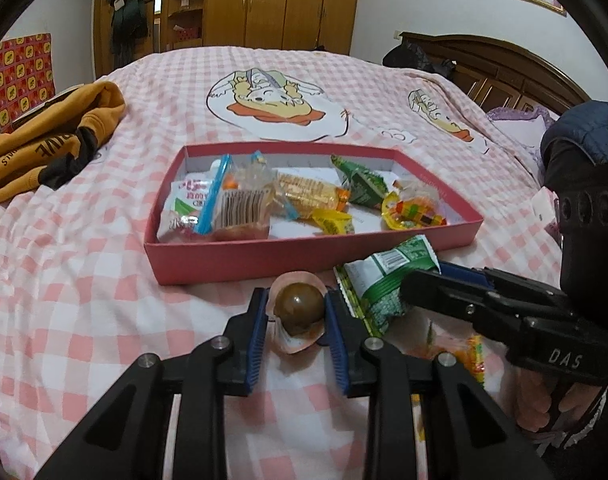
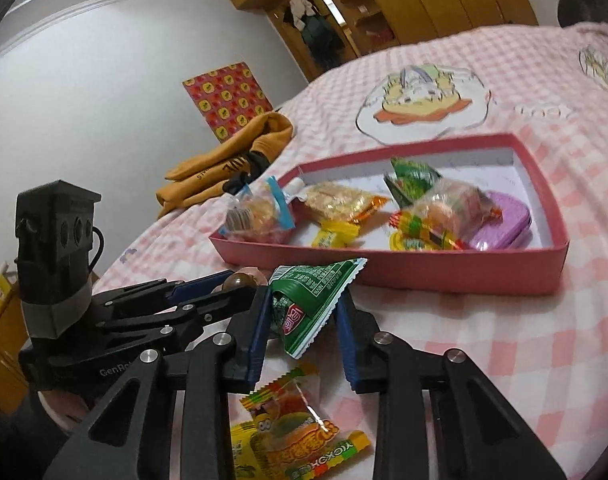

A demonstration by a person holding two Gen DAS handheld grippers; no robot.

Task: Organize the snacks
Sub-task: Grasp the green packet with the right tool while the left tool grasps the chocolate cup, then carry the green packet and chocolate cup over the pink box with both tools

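Snacks lie in and beside a shallow pink box [image 1: 264, 254] on a bed with a pink checked cover [image 1: 64, 280]. The left gripper [image 1: 296, 312] has its blue-padded jaws closed against a brown ball in a pink wrapper [image 1: 298, 310], which sits on the cover just in front of the box. The right gripper [image 2: 304, 312] is clamped on a green packet [image 2: 307, 300], also just short of the box's near wall. A yellow sweet packet [image 2: 296, 436] lies on the cover below it. A mustard-yellow garment [image 1: 44, 144] is heaped well to the left.
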